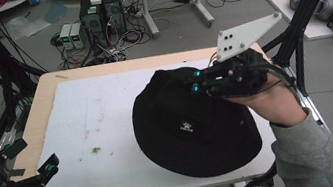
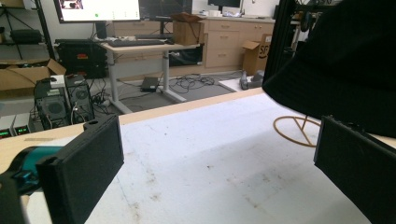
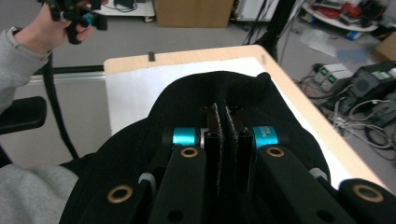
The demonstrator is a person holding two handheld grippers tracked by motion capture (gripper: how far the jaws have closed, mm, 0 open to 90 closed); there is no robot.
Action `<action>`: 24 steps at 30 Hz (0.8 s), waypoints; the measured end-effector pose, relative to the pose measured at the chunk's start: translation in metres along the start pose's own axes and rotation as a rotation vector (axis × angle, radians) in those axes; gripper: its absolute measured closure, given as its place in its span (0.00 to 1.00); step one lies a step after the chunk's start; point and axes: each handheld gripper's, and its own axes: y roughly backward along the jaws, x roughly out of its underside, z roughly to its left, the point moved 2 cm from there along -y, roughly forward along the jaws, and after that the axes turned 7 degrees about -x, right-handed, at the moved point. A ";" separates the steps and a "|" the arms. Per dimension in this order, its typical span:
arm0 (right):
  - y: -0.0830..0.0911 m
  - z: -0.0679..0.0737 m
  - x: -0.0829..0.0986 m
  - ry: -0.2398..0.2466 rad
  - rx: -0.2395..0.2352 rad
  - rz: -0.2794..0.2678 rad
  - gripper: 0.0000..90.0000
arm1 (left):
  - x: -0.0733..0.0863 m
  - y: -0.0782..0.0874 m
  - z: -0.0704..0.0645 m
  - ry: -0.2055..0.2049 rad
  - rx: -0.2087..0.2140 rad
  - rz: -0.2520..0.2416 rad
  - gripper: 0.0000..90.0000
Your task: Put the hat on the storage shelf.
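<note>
One black bucket hat lies on the white mat that covers the counter, on the right half of the surface as seen in the high view. The brim rests on the mat toward the person's side; the crown is lifted at the far right.

Right hand-held gripper: positioned at the hat's upper right portion, in contact with the crown. In the right gripper view, its jaws stand pressed together with a fold of the black hat fabric pinched between them, so the right hand-held gripper is clamped on the hat. The grey three-cornered plate sits on top of it.

Left hand-held gripper: positioned at the near left corner of the counter, well apart from the hat. In the left gripper view, its jaws stand wide apart, one at each side of the frame, with nothing between them. The hat appears in that view at the upper right, raised off the mat, with a tan wire ring on the mat below it.

Count:
- Hats: one.
- Hand-held grippers: two, one per hand.
- Wire rings: one.
- Mats: one.
</note>
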 end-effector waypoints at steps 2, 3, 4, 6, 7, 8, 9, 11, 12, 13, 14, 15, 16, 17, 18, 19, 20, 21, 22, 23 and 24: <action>0.007 -0.003 -0.005 -0.001 0.014 0.002 0.97 | 0.001 -0.001 0.000 0.000 -0.001 0.003 0.02; 0.009 -0.004 -0.008 0.000 0.018 0.000 0.97 | 0.001 -0.001 0.000 0.001 0.000 0.003 0.02; 0.012 -0.006 -0.010 0.004 0.022 0.001 0.97 | 0.001 -0.001 0.000 0.000 0.001 0.004 0.02; 0.016 -0.009 -0.014 0.003 0.027 0.005 0.97 | 0.001 -0.001 0.000 0.000 0.002 0.003 0.02; 0.022 -0.013 -0.019 -0.001 0.027 0.008 0.97 | 0.001 -0.001 0.000 0.002 0.002 0.003 0.02; 0.022 -0.013 -0.019 -0.001 0.027 0.008 0.97 | 0.001 -0.001 0.000 0.003 0.000 0.004 0.02; 0.024 -0.015 -0.020 -0.005 0.027 0.009 0.97 | 0.001 -0.001 0.001 0.003 -0.001 0.003 0.02; 0.028 -0.021 -0.024 -0.008 0.034 0.012 0.97 | 0.002 -0.001 0.003 0.010 -0.003 0.005 0.02; 0.030 -0.023 -0.026 -0.003 0.037 0.010 0.97 | 0.003 -0.001 0.003 0.013 -0.005 0.005 0.02; 0.031 -0.026 -0.027 -0.002 0.041 0.010 0.97 | 0.003 -0.001 0.004 0.013 -0.005 0.009 0.02; 0.033 -0.029 -0.027 0.000 0.047 0.011 0.97 | 0.004 -0.002 0.005 0.016 -0.005 0.008 0.02; 0.035 -0.031 -0.028 -0.011 0.050 0.009 0.97 | 0.004 -0.002 0.005 0.015 -0.005 0.009 0.02; 0.037 -0.034 -0.028 -0.018 0.055 0.007 0.97 | 0.004 -0.002 0.005 0.013 -0.007 0.010 0.02; 0.040 -0.038 -0.028 -0.023 0.060 -0.003 0.97 | 0.004 -0.003 0.006 0.013 -0.011 0.011 0.02; 0.043 -0.040 -0.027 -0.026 0.063 -0.007 0.97 | 0.005 -0.003 0.007 0.014 -0.012 0.014 0.02; 0.045 -0.043 -0.027 -0.029 0.070 -0.010 0.97 | 0.005 -0.004 0.008 0.019 -0.012 0.014 0.02; 0.048 -0.046 -0.027 -0.032 0.077 -0.015 0.97 | 0.006 -0.004 0.009 0.020 -0.011 0.016 0.02; 0.051 -0.049 -0.028 -0.031 0.082 -0.018 0.97 | 0.007 -0.004 0.010 0.025 -0.013 0.017 0.02; 0.058 -0.054 -0.029 -0.025 0.093 -0.033 0.97 | 0.007 -0.005 0.011 0.028 -0.013 0.017 0.02; 0.058 -0.054 -0.029 -0.025 0.093 -0.033 0.97 | 0.007 -0.005 0.012 0.029 -0.013 0.018 0.02; 0.061 -0.056 -0.029 -0.032 0.096 -0.037 0.97 | 0.007 -0.005 0.012 0.031 -0.012 0.014 0.02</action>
